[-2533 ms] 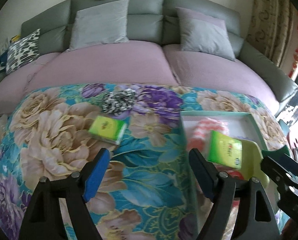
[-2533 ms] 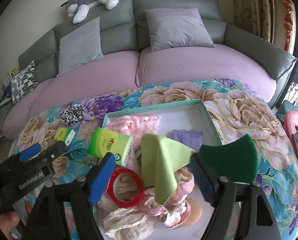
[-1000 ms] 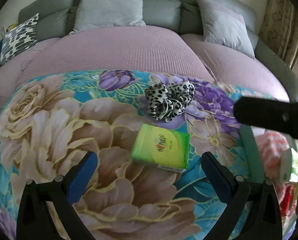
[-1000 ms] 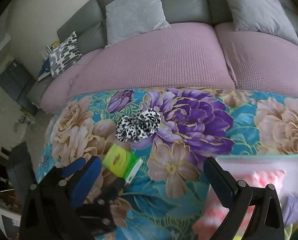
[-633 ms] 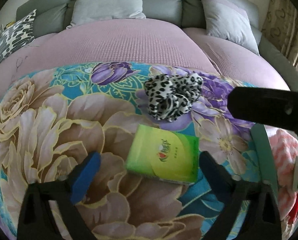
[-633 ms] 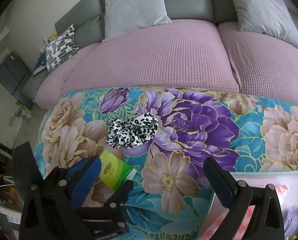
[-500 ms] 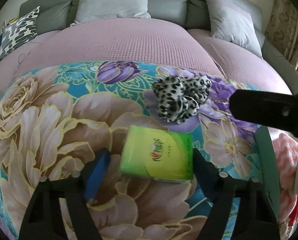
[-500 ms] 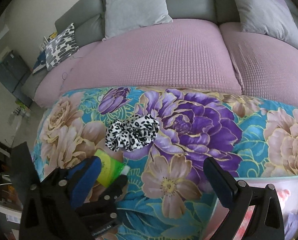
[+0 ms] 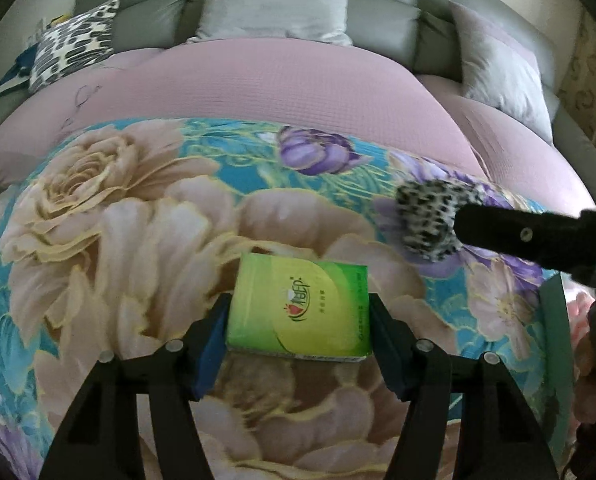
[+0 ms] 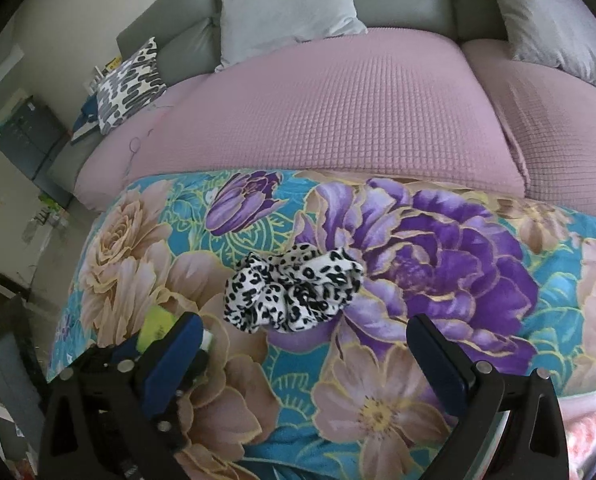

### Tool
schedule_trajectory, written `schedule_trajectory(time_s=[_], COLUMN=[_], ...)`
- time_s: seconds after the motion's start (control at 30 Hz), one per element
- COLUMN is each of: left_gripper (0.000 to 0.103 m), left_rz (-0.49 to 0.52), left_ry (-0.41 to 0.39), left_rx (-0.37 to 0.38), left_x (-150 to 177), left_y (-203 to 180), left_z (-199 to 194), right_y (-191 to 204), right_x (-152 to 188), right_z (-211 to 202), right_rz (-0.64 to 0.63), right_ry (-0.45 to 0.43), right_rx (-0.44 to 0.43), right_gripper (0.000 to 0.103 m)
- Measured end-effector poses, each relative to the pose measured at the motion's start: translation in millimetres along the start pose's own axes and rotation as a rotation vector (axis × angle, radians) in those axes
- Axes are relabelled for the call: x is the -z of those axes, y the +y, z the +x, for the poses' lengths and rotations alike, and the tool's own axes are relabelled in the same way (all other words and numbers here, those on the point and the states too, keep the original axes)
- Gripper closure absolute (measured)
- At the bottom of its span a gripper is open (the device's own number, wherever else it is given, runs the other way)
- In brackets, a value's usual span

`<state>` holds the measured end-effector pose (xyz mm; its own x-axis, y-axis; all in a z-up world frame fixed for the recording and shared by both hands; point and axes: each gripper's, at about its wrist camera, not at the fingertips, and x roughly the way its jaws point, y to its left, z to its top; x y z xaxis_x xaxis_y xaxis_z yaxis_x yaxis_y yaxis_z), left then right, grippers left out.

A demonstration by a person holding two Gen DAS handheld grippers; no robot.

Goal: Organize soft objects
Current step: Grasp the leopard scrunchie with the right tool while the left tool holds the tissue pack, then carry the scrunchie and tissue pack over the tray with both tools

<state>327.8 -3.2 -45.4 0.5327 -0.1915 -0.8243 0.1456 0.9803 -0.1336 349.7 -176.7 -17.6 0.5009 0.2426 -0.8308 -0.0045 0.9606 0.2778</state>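
Both wrist views over a floral blanket (image 9: 146, 240) spread in front of a sofa (image 9: 298, 92). The green tissue pack (image 9: 298, 308) serves as the landmark: it lies flat on the blanket, bracketed by the left gripper (image 9: 298, 338), whose jaws are closing, the blue pads drawn up against the pack's two short sides; whether they already press or only touch cannot be told. Beyond the pack and toward its right lies the leopard-print scrunchie (image 10: 294, 288), loose on a purple flower of the blanket. The right gripper (image 10: 301, 354) stands spread wide just short of the scrunchie, nothing between its jaws; seen from the left wrist, its dark body crosses in front of part of the scrunchie. Farther right of the pack, the teal edge of a tray (image 9: 553, 340) is visible, with pink fabric inside. Step in hand, as judged: two pick-ups at once, the pack nearly secured, the scrunchie still only approached. The next move calls for the left jaws to finish closing gently, since the pack will yield, and for the right gripper to descend over the scrunchie's bulk before shutting, so that fabric rather than blanket is caught.
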Motion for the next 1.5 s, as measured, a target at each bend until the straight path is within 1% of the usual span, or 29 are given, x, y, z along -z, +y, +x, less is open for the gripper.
schedule_trajectory(time_s=[0.13, 0.27, 0.33, 0.4, 0.43, 0.5, 0.53, 0.6, 0.7, 0.73, 0.8, 0.83, 0.9, 1.1, 1.33, 1.5], left_gripper=[0.037, 0.037, 0.037, 0.037, 0.037, 0.037, 0.037, 0.037, 0.037, 0.037, 0.037, 0.037, 0.037, 0.037, 0.037, 0.037], left_rz=[-0.022, -0.030, -0.025, -0.023, -0.021, -0.018, -0.017, -0.015, -0.006, -0.003, 0.000, -0.001, -0.004, -0.011, -0.018, 0.008], left_ry=[-0.005, -0.011, -0.013, -0.014, -0.013, -0.012, -0.011, -0.012, -0.009, -0.009, -0.007, -0.008, -0.003, 0.000, -0.013, -0.041], left_rx=[-0.014, -0.012, -0.013, -0.015, -0.017, -0.019, -0.021, -0.024, -0.033, -0.035, -0.035, -0.031, -0.020, 0.005, 0.021, 0.027], left_x=[-1, 0, 1, 1, 1, 0, 0, 0, 0, 0, 1, 1, 3, 9, 20, 34], left_y=[9, 12, 10, 10, 10, 9, 9, 8, 7, 6, 5, 5, 3, -4, -11, -24], left_z=[-1, -2, 0, 1, 1, 2, 2, 1, 2, 2, 0, 0, -2, -16, -53, -92], right_y=[5, 9, 9, 10, 10, 10, 9, 10, 11, 11, 11, 11, 10, 16, 26, 28], right_x=[-2, -3, -4, -4, -5, -5, -5, -6, -5, -4, -4, -3, -2, 7, 30, 60], right_z=[15, 26, 30, 33, 33, 33, 33, 31, 29, 28, 24, 20, 14, -14, -71, -124], right_rz=[-0.010, -0.016, -0.016, -0.028, -0.031, -0.023, -0.020, -0.015, -0.018, -0.015, -0.015, -0.016, -0.017, -0.038, -0.076, -0.070], right_ry=[0.015, 0.021, 0.023, 0.017, 0.012, 0.005, 0.004, -0.004, -0.013, -0.017, -0.023, -0.031, -0.037, -0.058, -0.109, -0.145], right_rx=[0.005, 0.020, 0.029, 0.037, 0.039, 0.039, 0.035, 0.027, 0.033, 0.032, 0.032, 0.035, 0.031, 0.034, 0.009, -0.004], right_gripper=[0.000, 0.000, 0.003, 0.013, 0.014, 0.022, 0.024, 0.037, 0.049, 0.050, 0.058, 0.059, 0.066, 0.074, 0.075, 0.075])
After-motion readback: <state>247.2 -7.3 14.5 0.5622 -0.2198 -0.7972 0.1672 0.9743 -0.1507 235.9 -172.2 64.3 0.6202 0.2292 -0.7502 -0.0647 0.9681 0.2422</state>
